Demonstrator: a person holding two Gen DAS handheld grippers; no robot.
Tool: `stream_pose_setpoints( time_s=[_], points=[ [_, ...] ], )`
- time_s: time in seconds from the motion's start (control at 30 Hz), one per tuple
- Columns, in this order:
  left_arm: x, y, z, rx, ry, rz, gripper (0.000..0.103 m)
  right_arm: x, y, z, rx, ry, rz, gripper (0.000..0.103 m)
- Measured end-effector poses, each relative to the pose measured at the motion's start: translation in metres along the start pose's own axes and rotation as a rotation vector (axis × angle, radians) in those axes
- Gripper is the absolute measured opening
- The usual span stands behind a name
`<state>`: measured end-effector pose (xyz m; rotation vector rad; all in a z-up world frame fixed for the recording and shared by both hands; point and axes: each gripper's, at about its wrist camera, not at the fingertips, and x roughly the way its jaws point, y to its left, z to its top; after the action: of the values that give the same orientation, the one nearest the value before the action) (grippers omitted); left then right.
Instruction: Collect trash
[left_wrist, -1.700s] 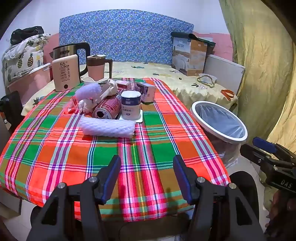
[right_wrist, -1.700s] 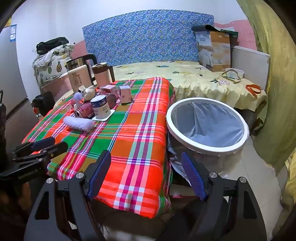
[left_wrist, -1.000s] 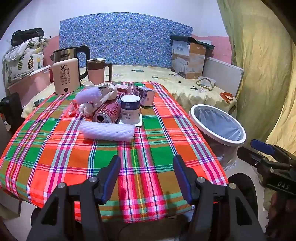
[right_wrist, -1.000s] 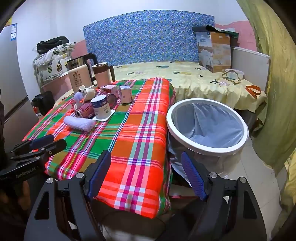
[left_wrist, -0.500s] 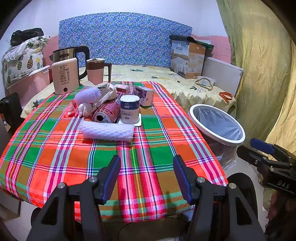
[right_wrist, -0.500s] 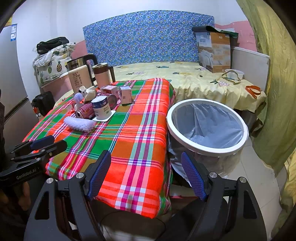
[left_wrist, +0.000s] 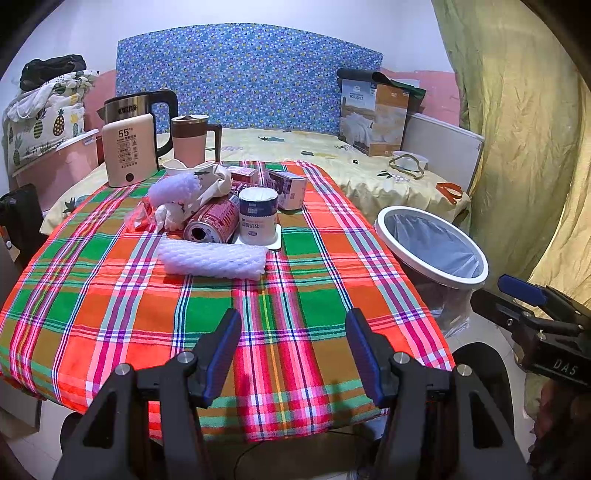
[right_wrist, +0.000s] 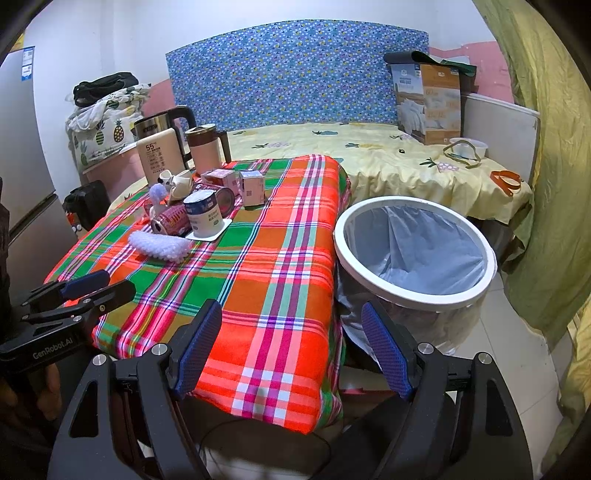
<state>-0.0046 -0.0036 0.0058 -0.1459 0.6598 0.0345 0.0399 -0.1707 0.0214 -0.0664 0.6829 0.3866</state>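
Left wrist view looks down the length of a table covered with a plaid tablecloth (left_wrist: 110, 314), and the left gripper (left_wrist: 293, 347) hangs over its near edge at 6 o'clock with both blue-padded fingers spread wide and nothing between them. Toward 12 o'clock from it lies the trash: a white foam net sleeve (left_wrist: 212, 260) lying crosswise, and just behind it a red drink can (left_wrist: 212, 223) on its side with its open mouth facing the camera, touching a white paper cup (left_wrist: 258, 216) that stands upright on a small white tray. Behind these sit crumpled wrappers (left_wrist: 177, 201) and two small cartons (left_wrist: 286, 188) (print too small to read). A cream warmer marked 55 (left_wrist: 127, 155), an electric kettle and a pink jug (left_wrist: 192, 140) stand at the far edge, around 11 o'clock. A white-rimmed trash bin (left_wrist: 430, 245) lined with a pale bag stands on the floor at 3 o'clock, just beside the table. Right wrist view shows the right gripper (right_wrist: 291, 349) likewise splayed and empty, poised above the table's near right corner, with the bin at about 1 o'clock from it.
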Motion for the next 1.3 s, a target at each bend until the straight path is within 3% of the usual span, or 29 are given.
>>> stream_pose_setpoints(
  time_s=[1.3],
  points=[
    [0.0053, 0.0036, -0.0042, -0.007, 0.016, -0.018, 0.061, 0.0029, 0.0014, -0.0015, 0.0, 0.011, -0.003, 0.079]
  ],
)
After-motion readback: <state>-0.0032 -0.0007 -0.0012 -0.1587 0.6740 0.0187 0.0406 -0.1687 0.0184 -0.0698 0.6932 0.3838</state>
